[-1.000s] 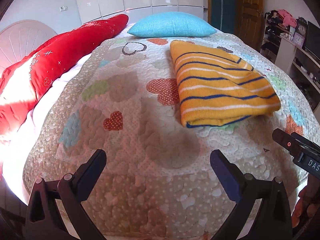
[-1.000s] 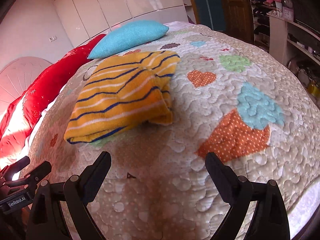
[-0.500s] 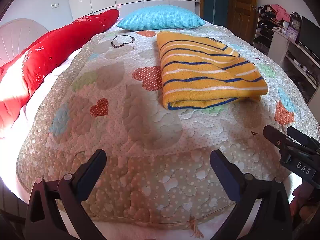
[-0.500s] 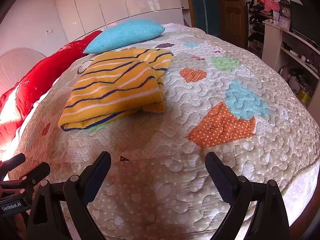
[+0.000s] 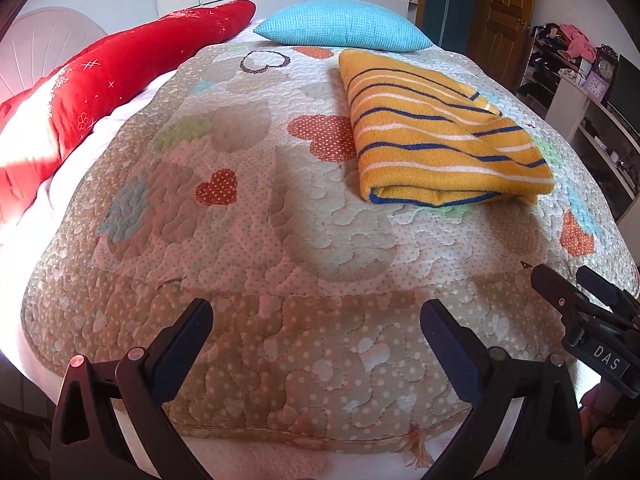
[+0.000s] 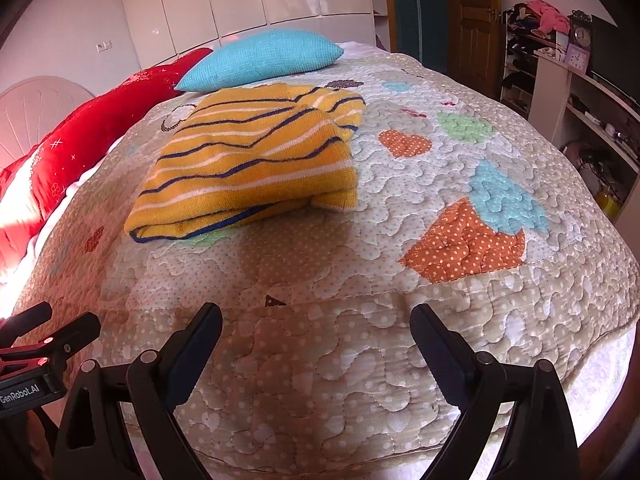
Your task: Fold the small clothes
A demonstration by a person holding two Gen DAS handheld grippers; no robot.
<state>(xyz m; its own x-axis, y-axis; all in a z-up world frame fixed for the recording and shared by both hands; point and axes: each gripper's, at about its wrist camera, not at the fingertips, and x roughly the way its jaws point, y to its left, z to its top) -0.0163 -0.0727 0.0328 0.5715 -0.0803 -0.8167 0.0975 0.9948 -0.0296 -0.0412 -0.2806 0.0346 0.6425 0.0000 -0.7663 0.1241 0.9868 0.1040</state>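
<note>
A yellow garment with blue and white stripes (image 5: 436, 132) lies folded flat on the quilted bedspread (image 5: 280, 240), right of the bed's middle; it also shows in the right wrist view (image 6: 256, 160). My left gripper (image 5: 316, 320) is open and empty above the bed's near edge, well short of the garment. My right gripper (image 6: 316, 320) is open and empty, also over the near edge. The right gripper shows at the right of the left wrist view (image 5: 576, 292), and the left gripper at the left of the right wrist view (image 6: 60, 332).
A blue pillow (image 5: 344, 26) and a long red cushion (image 5: 100, 80) lie at the head and left side of the bed. Shelves with clutter (image 6: 576, 92) stand to the right. A wooden door (image 6: 472, 16) is at the back.
Both grippers have pulled back from the bed toward its near edge, so the folded garment looks farther away. Both stay open and empty.
</note>
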